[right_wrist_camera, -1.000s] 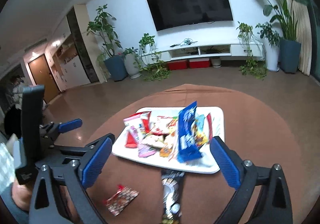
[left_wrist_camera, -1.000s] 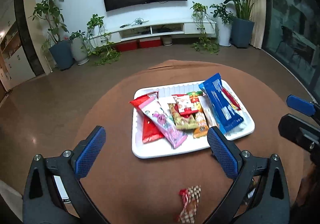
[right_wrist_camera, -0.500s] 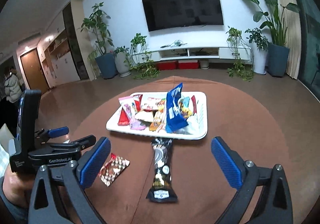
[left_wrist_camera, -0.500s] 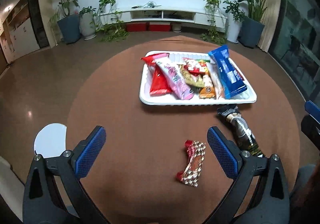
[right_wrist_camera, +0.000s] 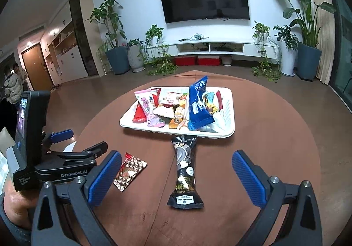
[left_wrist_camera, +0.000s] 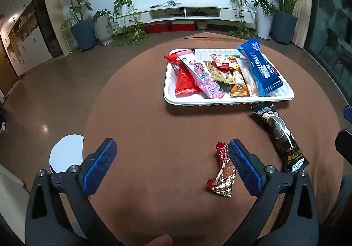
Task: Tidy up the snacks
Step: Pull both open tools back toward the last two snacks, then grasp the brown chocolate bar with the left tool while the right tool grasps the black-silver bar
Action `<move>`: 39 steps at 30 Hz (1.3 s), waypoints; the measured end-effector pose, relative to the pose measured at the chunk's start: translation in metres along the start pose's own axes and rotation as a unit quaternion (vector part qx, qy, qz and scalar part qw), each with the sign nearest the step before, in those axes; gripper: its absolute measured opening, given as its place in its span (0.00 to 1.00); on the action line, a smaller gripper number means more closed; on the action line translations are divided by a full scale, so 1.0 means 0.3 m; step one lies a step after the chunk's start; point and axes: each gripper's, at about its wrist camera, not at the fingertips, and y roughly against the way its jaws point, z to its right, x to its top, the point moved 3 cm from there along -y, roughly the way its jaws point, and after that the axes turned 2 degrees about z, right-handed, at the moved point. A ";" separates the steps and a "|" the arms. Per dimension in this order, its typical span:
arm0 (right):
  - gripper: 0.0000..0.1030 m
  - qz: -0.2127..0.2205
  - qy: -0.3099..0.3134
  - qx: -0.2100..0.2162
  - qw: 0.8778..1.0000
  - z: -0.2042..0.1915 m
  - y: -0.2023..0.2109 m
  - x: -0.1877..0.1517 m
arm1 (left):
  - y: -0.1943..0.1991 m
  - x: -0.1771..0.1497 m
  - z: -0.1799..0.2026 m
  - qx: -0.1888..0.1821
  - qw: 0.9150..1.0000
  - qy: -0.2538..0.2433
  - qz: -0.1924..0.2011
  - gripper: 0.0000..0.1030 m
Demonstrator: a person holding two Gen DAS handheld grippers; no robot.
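1. Most snacks already lie heaped in the white tray (left_wrist_camera: 228, 101) toward the far edge of the table (left_wrist_camera: 154, 127): a blue packet (left_wrist_camera: 258, 68), a pink packet (left_wrist_camera: 203, 73), a red packet (left_wrist_camera: 184, 80) and several more.
2. Two remain loose: a black bar (right_wrist_camera: 184, 164), one end touching the tray's near rim, and a red-and-gold candy (right_wrist_camera: 129, 171) nearer the table's near edge (apart from the bar).
3. The left tongs (left_wrist_camera: 171, 166) are released and empty, the candy just beside their right finger; the right tongs (right_wrist_camera: 176, 176) are released too, straddling the bar without gripping it.
4. Nothing blocks either loose snack, but the tray's free space looks scarce. A white stool (left_wrist_camera: 66, 152) stands off the table's left edge.
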 end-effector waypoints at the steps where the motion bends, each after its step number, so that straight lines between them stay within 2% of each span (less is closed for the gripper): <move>1: 1.00 -0.004 -0.001 -0.001 1.000 0.000 -0.005 -0.002 | -0.005 -0.003 0.001 0.003 1.000 -0.002 -0.003 1.00; 4: 1.00 -0.017 -0.002 -0.002 1.000 -0.002 -0.022 -0.014 | -0.022 -0.009 0.006 0.003 1.000 -0.007 -0.008 1.00; 9: 0.99 -0.046 0.001 -0.017 0.999 0.006 -0.062 -0.036 | -0.061 -0.045 0.029 -0.033 0.999 -0.016 -0.033 1.00; 15: 0.87 -0.108 -0.009 -0.023 0.994 0.031 -0.152 -0.084 | -0.161 -0.094 0.071 -0.036 0.994 -0.051 -0.095 1.00; 17: 0.84 -0.119 -0.015 -0.023 0.992 0.038 -0.174 -0.097 | -0.182 -0.096 0.082 -0.040 0.993 -0.056 -0.096 0.99; 22: 0.83 -0.129 -0.013 -0.022 0.991 0.043 -0.208 -0.101 | -0.218 -0.087 0.114 -0.059 0.991 -0.067 -0.098 0.98; 24: 0.81 -0.134 -0.012 -0.018 0.991 0.040 -0.225 -0.096 | -0.239 -0.091 0.129 -0.070 0.989 -0.074 -0.105 0.82; 25: 0.78 -0.141 -0.009 -0.015 0.990 0.037 -0.237 -0.097 | -0.248 -0.098 0.135 -0.080 0.988 -0.072 -0.112 0.68; 26: 0.77 -0.147 -0.008 -0.013 0.989 0.034 -0.250 -0.098 | -0.256 -0.099 0.134 -0.094 0.987 -0.063 -0.114 0.62; 30: 0.71 -0.166 0.000 -0.014 0.986 0.026 -0.295 -0.100 | -0.276 -0.093 0.137 -0.103 0.986 -0.058 -0.115 0.56; 33: 0.61 -0.182 -0.005 -0.013 0.983 0.029 -0.321 -0.108 | -0.286 -0.090 0.140 -0.107 0.986 -0.060 -0.115 0.52; 35: 0.61 -0.188 -0.008 -0.014 0.982 0.031 -0.327 -0.116 | -0.292 -0.083 0.137 -0.108 0.985 -0.061 -0.116 0.45; 39: 0.59 -0.195 -0.009 -0.016 0.981 0.039 -0.333 -0.126 | -0.298 -0.065 0.127 -0.111 0.984 -0.064 -0.121 0.44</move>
